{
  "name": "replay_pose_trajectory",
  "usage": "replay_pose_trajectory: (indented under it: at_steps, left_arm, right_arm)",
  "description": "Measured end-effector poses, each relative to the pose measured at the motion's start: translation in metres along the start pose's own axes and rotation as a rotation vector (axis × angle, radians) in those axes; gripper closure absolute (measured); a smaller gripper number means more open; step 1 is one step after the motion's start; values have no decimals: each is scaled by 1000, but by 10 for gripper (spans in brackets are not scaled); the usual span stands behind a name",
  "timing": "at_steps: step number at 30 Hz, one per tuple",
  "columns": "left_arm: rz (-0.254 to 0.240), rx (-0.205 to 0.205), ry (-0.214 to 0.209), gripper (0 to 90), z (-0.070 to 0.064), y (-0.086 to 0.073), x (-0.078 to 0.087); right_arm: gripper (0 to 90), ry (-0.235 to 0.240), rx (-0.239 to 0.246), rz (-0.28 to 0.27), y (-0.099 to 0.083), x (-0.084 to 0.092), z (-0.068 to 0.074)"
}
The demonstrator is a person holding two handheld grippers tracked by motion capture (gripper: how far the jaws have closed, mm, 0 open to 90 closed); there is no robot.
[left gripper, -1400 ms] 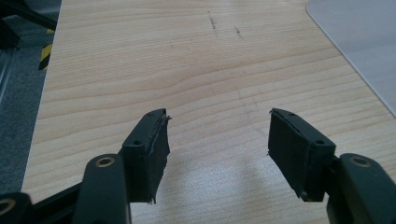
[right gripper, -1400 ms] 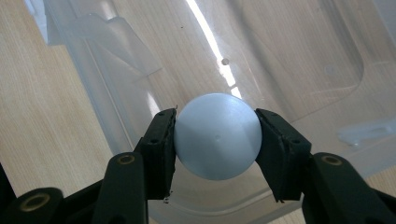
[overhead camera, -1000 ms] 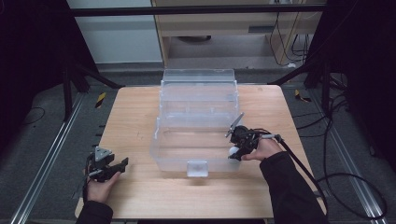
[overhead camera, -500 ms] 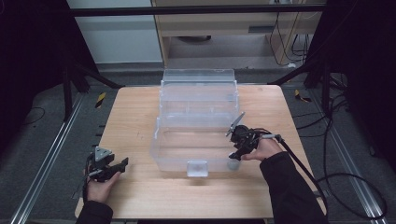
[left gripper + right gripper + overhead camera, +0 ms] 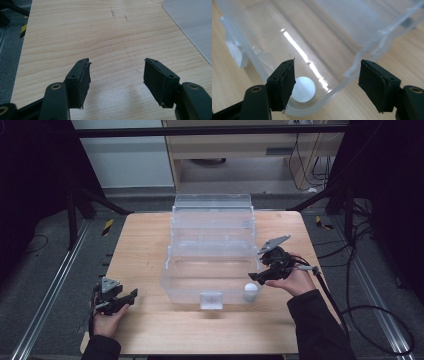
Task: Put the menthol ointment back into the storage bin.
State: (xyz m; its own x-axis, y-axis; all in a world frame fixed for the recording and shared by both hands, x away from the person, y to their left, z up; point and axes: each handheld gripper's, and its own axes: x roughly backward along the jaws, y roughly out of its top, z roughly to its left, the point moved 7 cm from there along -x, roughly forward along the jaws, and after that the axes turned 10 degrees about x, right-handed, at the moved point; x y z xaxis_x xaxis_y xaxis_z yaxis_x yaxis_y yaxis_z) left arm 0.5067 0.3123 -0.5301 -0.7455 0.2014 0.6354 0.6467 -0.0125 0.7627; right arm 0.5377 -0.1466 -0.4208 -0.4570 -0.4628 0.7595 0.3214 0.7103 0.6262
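White ball (image 5: 250, 290) is lying in the near right corner of the clear plastic bin (image 5: 210, 245), down on its floor against the curved wall, and I am seeing it in the right gripper view as a pale disc (image 5: 304, 89) through the plastic. My right gripper (image 5: 256, 278) is hovering just above that corner, its jaws having just been opening, now spread with nothing between them, so I am judging the drop as done. To finish this well, I am wanting to lift straight up and keep the jaws wide until they are clear of the rim, so I am not nudging the bin or dragging the ball along the wall. My left gripper (image 5: 131, 295) is resting low over the desk (image 5: 150, 240) at the near left corner, well apart from the bin, jaws spread and empty. Glare on the plastic is blurring the ball's outline, and my right hand is covering part of that corner's rim.
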Motion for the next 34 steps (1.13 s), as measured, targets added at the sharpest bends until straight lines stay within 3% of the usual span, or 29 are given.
replay_pose_trajectory:
  at_steps: [1, 2, 4, 10, 14, 19, 21, 24, 27, 34]
  left_arm:
    - [-1, 0, -1, 376, 0, 0, 0]
    - [-1, 0, -1, 376, -1, 0, 0]
    - [-2, -2, -2, 377, -1, 0, 0]
    - [-3, 3, -6, 381, -1, 0, 1]
    - [-5, 10, -4, 397, -1, 1, 2]
    - [-1, 14, -2, 423, 0, 0, 2]
    - [1, 14, -6, 446, 0, 0, 2]
    - [3, 16, -10, 463, 0, 0, 3]
    - [6, 12, -9, 470, 1, 1, 2]
    - [-1, 11, 0, 460, 2, 2, 3]
  right_arm:
    - [250, -46, -31, -40, -2, 8, -5]
    - [250, -46, -31, -40, -2, 8, -5]
    - [222, -88, -89, -86, -9, 18, -10]
    - [192, -160, -153, -167, -27, 29, -18]
    - [186, -194, -230, -226, -50, 34, -24]
    - [185, -217, -286, -275, -69, 34, -29]
    - [185, -227, -323, -250, -89, 28, -35]
    - [183, -249, -342, -250, -101, 24, -40]
    - [185, -260, -397, -234, -123, 15, -43]
    - [172, -298, -435, -230, -143, 11, -47]
